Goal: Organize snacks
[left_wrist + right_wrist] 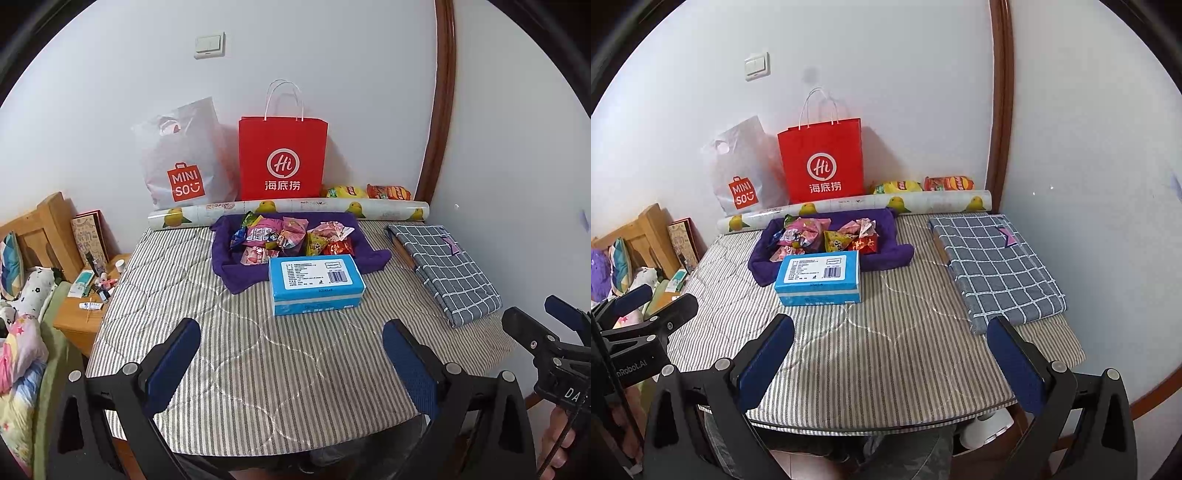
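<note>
A pile of small snack packets [288,236] [827,236] lies in a purple cloth tray [369,254] [886,254] at the back of the striped table [258,350] [905,332]. Two larger snack bags, yellow [341,191] [897,186] and orange [389,192] [949,183], lie by the wall. My left gripper [291,354] is open and empty above the table's near edge. My right gripper [892,354] is open and empty, to its right, also well short of the snacks.
A blue tissue box [314,282] [818,277] stands just in front of the tray. A folded checked cloth [447,269] [993,266] lies right. A patterned roll [288,212], a red paper bag [282,158] and a white Miniso bag [184,162] line the wall. A cluttered nightstand [85,306] stands left.
</note>
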`<act>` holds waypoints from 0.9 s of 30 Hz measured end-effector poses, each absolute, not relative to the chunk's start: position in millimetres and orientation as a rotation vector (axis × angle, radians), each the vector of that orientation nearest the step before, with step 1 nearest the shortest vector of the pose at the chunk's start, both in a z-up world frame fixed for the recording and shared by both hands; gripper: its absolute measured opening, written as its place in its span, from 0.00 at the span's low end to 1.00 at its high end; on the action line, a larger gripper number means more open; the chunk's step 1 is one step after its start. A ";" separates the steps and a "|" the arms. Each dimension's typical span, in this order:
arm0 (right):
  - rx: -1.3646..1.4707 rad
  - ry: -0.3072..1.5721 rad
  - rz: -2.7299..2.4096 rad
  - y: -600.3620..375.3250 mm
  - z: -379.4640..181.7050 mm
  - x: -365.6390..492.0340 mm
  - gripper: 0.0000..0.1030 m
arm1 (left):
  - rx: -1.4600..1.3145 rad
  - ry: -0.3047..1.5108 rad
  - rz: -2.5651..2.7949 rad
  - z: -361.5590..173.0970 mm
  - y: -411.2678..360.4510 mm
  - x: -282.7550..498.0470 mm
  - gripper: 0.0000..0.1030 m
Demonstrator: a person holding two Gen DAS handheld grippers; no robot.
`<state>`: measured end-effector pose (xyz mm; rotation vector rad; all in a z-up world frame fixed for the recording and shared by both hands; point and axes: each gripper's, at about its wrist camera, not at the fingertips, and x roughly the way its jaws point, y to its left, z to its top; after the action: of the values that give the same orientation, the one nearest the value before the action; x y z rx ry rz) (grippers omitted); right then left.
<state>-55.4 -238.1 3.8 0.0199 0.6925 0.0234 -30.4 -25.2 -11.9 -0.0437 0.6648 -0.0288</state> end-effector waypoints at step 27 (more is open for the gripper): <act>0.025 0.682 0.027 -237.5 6.0 -57.3 1.00 | -0.041 0.660 -0.030 -9.3 -24.2 -31.7 0.97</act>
<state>-57.3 -237.5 6.0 0.0249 0.6821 0.0271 -31.7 -24.2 -9.3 -0.0411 0.6604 -0.0302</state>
